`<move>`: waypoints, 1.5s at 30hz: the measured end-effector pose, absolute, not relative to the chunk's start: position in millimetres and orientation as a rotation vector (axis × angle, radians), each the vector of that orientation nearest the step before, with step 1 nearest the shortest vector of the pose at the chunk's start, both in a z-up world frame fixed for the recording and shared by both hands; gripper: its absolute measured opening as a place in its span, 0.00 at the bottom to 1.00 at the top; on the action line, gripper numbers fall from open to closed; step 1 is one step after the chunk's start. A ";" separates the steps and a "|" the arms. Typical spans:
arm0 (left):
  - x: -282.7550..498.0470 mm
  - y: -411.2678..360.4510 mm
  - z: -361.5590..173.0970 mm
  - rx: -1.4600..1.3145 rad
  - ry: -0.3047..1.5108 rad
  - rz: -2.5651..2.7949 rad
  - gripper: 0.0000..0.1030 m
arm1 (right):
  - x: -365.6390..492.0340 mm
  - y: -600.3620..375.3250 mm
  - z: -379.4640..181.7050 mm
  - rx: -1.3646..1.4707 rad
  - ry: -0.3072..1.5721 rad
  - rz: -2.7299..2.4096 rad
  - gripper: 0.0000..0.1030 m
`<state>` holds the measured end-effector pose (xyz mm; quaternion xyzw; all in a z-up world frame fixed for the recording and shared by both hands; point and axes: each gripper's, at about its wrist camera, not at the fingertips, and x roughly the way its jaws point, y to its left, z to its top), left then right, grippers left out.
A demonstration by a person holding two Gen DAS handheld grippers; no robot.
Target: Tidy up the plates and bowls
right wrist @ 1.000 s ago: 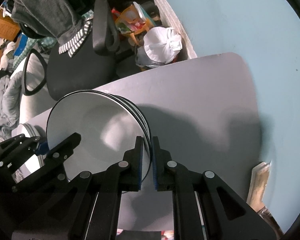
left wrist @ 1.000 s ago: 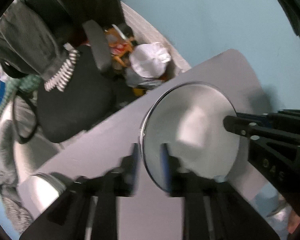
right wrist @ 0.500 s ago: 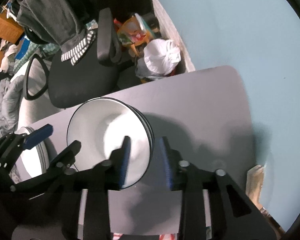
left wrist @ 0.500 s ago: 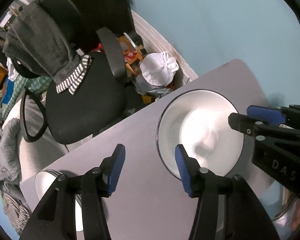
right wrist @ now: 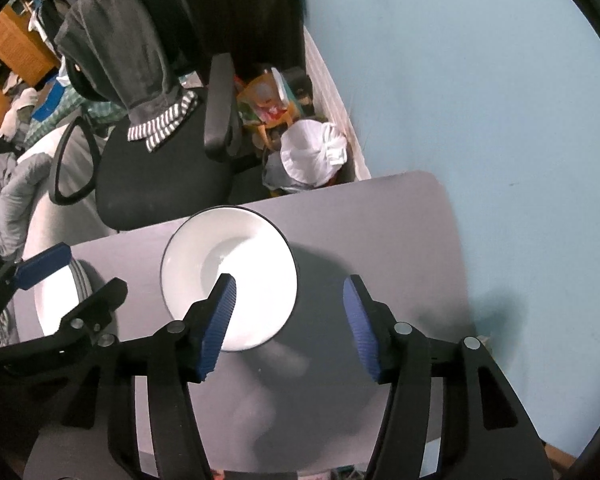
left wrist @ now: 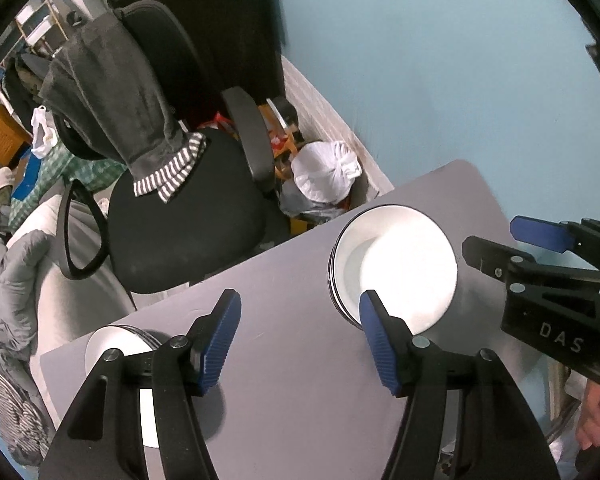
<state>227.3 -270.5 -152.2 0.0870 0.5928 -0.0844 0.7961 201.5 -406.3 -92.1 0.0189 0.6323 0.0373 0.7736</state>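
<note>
While jaws part, plate stack (right wrist: pixel 228 268) below right gripper (right wrist: pixel 290 320).

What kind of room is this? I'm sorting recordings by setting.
Probably a lived-in bedroom or study: an office chair draped with clothing, a grey table holding white plates, and rumpled bedding.

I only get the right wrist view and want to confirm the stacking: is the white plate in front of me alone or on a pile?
Observer: In the left wrist view the white plate sits on a pile; several dark rims show under its left edge.
Operator: What's between the left gripper's pads?
Observer: Only bare table; the left gripper is open, and its jaws have just been opening.
Operator: Anything else beside the table?
Observer: A hand shows low at the picture's right edge.
</note>
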 end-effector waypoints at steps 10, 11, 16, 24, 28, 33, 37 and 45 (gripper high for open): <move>213.9 -268.5 -133.0 0.166 1.234 -0.206 0.73 | 186.5 -404.9 -70.7 0.034 1.319 0.086 0.57; 214.3 -268.2 -133.6 0.164 1.236 -0.208 0.77 | 186.0 -405.2 -70.3 0.035 1.317 0.088 0.57; 221.4 -268.7 -149.7 0.161 1.284 -0.215 0.78 | 187.7 -409.9 -77.6 0.019 1.339 0.097 0.58; 236.6 -264.3 -195.2 0.114 1.400 -0.215 0.78 | 197.6 -425.0 -113.9 0.125 1.427 0.158 0.58; 243.0 -262.5 -212.5 0.040 1.456 -0.225 0.78 | 204.7 -428.3 -134.4 0.179 1.478 0.196 0.58; 252.0 -262.3 -232.4 -0.047 1.503 -0.215 0.78 | 213.5 -430.6 -158.0 0.208 1.526 0.218 0.58; 257.6 -264.4 -240.2 -0.086 1.519 -0.217 0.78 | 219.3 -435.4 -172.8 0.245 1.551 0.224 0.58; 271.6 -260.5 -255.8 -0.238 1.572 -0.236 0.78 | 228.6 -444.3 -196.9 0.327 1.603 0.224 0.58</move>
